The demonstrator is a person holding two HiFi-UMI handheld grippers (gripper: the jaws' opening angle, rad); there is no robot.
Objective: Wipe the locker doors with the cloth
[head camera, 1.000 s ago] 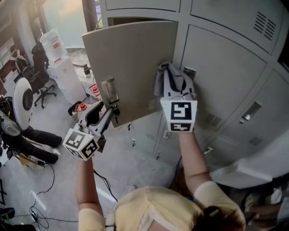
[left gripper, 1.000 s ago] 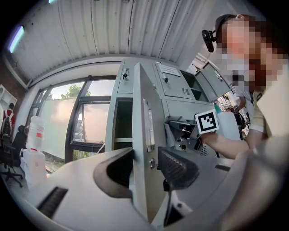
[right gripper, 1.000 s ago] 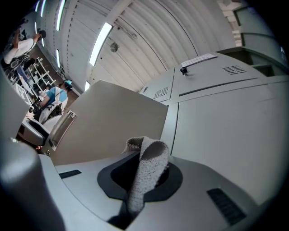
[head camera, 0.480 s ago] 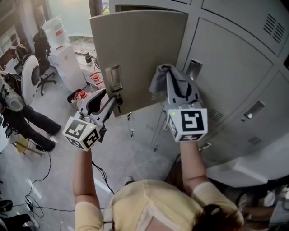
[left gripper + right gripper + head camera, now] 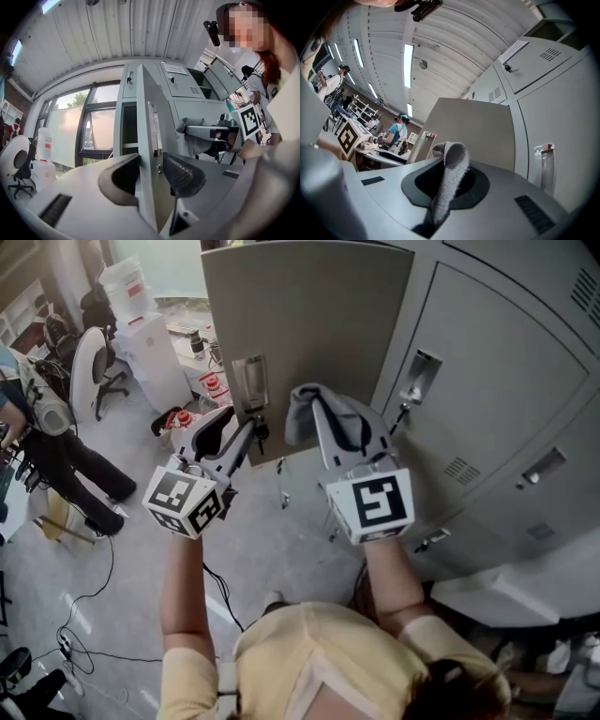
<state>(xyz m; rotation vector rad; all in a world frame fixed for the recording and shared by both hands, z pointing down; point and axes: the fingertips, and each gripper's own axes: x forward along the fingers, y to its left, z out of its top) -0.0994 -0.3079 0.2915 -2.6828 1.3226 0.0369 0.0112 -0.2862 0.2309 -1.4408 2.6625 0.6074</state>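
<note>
The beige open locker door (image 5: pixel 309 324) swings out from the grey lockers. My left gripper (image 5: pixel 246 432) straddles its lower edge just below the metal latch plate (image 5: pixel 249 382). In the left gripper view the door edge (image 5: pixel 149 140) stands between both pads (image 5: pixel 183 174), which touch it; the jaws have just been closing on it. My right gripper (image 5: pixel 323 423) is shut on a grey cloth (image 5: pixel 345 420) and holds it against the door's lower part. The cloth (image 5: pixel 453 161) sticks up between the jaws of the right gripper (image 5: pixel 449 185) in its own view, facing the door (image 5: pixel 473 131).
Closed grey lockers (image 5: pixel 487 381) fill the right side, with handles (image 5: pixel 417 371) on their doors. At the left stand a water dispenser (image 5: pixel 150 343), an office chair (image 5: pixel 94 371) and a person (image 5: pixel 47 442). Cables (image 5: pixel 84 615) lie on the floor.
My right gripper has slid the cloth leftward and downward, from the door's right edge toward its lower middle. The left gripper has stayed at the door's lower edge.
</note>
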